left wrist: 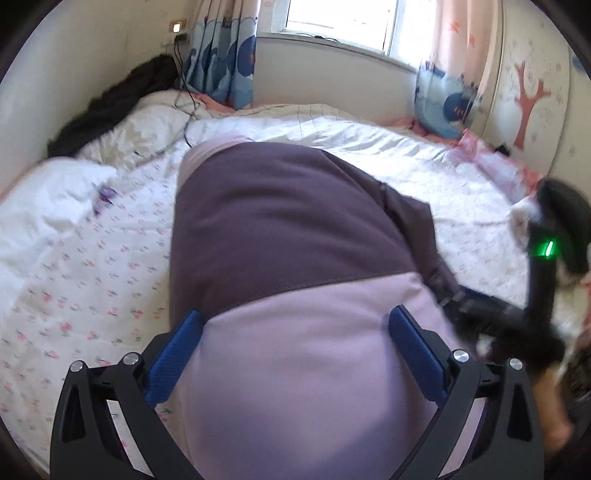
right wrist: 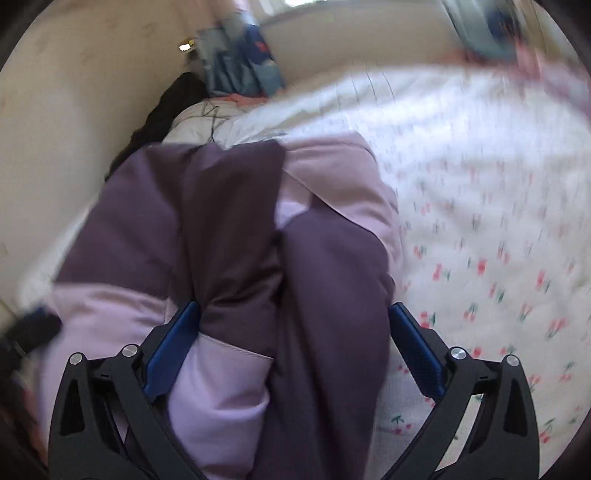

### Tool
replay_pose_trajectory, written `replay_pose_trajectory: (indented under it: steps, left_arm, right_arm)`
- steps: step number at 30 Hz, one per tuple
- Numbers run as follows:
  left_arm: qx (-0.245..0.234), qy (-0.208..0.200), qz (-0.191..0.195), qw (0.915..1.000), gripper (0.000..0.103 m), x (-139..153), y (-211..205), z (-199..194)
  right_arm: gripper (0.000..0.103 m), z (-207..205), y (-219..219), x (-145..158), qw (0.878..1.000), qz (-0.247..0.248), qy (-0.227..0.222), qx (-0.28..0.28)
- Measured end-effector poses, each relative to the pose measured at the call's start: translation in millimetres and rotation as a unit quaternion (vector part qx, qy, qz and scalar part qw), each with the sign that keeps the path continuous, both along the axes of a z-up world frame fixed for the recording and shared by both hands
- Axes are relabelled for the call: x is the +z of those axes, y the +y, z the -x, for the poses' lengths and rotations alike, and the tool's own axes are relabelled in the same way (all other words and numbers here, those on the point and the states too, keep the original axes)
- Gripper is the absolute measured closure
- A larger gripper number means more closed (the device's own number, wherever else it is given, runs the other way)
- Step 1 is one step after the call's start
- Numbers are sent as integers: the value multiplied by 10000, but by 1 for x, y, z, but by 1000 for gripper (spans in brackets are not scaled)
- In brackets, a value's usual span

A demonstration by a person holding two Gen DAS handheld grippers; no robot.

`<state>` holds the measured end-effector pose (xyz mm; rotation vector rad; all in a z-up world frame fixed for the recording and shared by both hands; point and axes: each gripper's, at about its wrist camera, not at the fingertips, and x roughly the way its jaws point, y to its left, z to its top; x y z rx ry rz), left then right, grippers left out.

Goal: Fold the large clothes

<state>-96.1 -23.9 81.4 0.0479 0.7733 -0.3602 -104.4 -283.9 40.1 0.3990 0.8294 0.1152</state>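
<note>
Left tool [left wrist: 295, 332] and right tool [right wrist: 295, 328] both spread wide, pointing forward.

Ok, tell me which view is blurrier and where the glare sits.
Right wrist view: heavy motion blur, the floral bedsheet smeared, the purple jacket softer. Left wrist view: sharper; the window blows out white, the right gripper is blurred. Both show fisheye bending.

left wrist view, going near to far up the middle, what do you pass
left gripper → two-tone purple garment → white floral bedsheet → wall under the window → window
</note>
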Motion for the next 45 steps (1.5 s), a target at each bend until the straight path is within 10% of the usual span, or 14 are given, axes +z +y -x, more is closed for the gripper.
replay_pose_trajectory:
  steps: [10, 45]
  left_arm:
    - [502, -609, 72, 9969, 7, 36, 21, 28]
    - [444, -290, -404, 9978, 7, 36, 38, 52]
  right_arm:
    - [7, 104, 36, 101, 9908, 1043, -855, 112]
    - [7, 109, 51, 85, 9883, 1429, -537, -59]
